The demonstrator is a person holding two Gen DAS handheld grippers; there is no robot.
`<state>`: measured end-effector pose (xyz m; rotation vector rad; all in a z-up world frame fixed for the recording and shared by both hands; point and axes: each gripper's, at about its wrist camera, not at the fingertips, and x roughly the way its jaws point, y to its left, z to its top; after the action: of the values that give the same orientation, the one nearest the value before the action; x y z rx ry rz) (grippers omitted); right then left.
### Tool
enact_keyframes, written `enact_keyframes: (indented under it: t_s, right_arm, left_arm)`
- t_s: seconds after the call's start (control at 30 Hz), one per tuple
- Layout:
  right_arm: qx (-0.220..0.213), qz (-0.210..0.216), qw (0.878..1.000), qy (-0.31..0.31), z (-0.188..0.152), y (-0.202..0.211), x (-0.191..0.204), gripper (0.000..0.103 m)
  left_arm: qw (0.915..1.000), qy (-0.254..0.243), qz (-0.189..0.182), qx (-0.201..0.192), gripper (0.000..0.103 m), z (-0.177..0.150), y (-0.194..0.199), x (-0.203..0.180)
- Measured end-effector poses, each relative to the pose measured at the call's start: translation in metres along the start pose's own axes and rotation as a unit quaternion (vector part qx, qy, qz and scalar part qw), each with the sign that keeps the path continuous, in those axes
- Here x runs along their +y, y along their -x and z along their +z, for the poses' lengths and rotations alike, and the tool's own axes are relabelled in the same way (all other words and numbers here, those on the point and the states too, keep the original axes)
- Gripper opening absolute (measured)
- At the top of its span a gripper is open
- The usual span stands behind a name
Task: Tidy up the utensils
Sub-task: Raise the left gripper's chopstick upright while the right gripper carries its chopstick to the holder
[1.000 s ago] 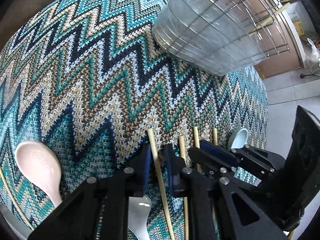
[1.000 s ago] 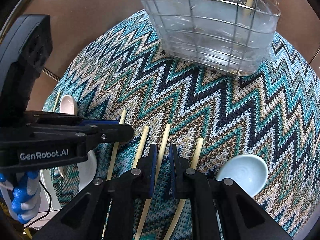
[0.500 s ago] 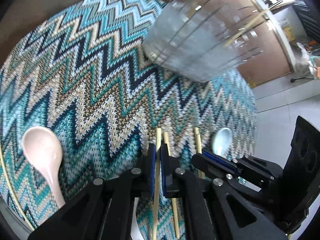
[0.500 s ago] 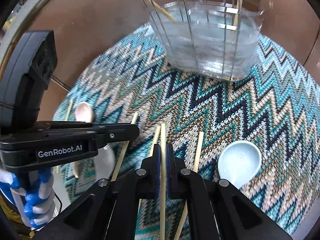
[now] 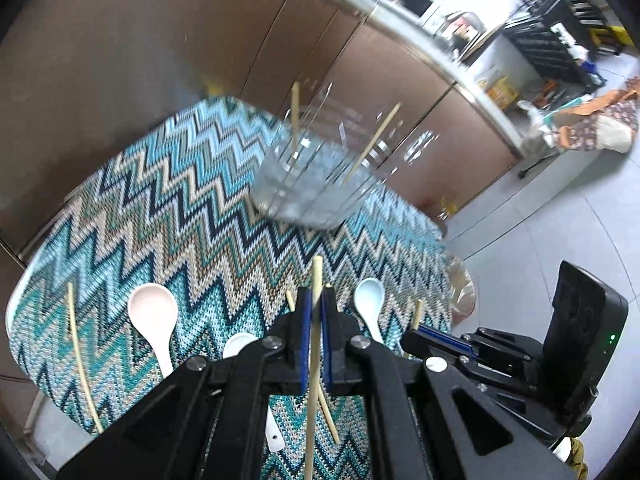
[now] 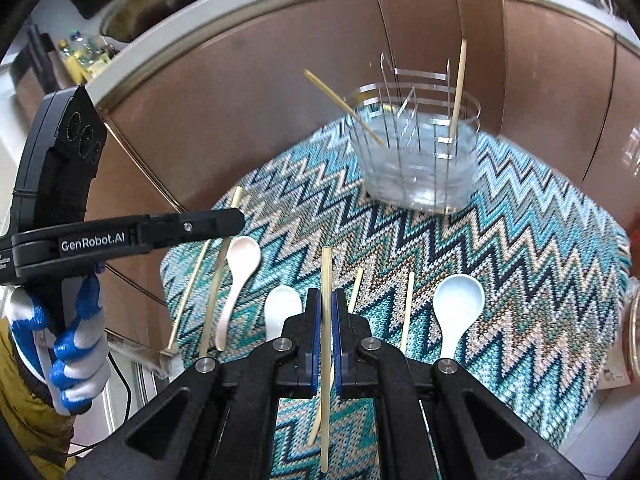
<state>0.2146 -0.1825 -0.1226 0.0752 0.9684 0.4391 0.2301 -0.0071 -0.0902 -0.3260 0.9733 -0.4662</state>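
Chopstick (image 5: pixel 316 320) ends hidden behind each clamped claw (image 6: pixel 327 308).

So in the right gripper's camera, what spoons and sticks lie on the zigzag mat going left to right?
Pink spoon → white spoon → chopstick held in the right gripper → short chopstick → next chopstick → pale blue spoon.
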Motion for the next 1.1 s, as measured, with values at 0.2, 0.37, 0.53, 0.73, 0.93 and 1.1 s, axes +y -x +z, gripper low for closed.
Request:
enact_keyframes:
  t_s: [0.2, 0.37, 0.53, 0.73, 0.93, 1.1]
  right_arm:
    - [-0.048, -0.009, 0.999, 0.013, -0.001, 0.04, 0.017, 0.005]
    - [-0.099, -0.012, 0.995, 0.024, 0.011, 0.071, 0.026, 0.005]
    - [-0.154, -0.014, 0.987, 0.032, 0.04, 0.092, 0.024, 0.005]
    - [-0.26, -0.002, 0.965, 0.04, 0.09, 0.114, 0.012, 0.005]
    - [-0.339, -0.007, 0.939, 0.052, 0.13, 0.109, -0.002, 0.005]
    - [-0.37, -0.035, 0.926, 0.059, 0.154, 0.078, -0.024, 0.005]
  left_arm:
    - [0.9986, -0.009, -0.004, -0.052, 0.004, 0.003, 0.036, -0.008]
    - [0.994, 0.0, -0.016, -0.108, 0.004, 0.017, 0.066, -0.009]
    - [0.9839, 0.002, -0.03, -0.176, 0.004, 0.047, 0.087, -0.017]
    - [0.9624, 0.002, -0.048, -0.267, 0.004, 0.098, 0.099, -0.038]
    - [0.9366, -0.009, -0.016, -0.35, 0.004, 0.141, 0.076, -0.056]
    - [0.9257, -0.012, 0.019, -0.378, 0.004, 0.165, 0.029, -0.059]
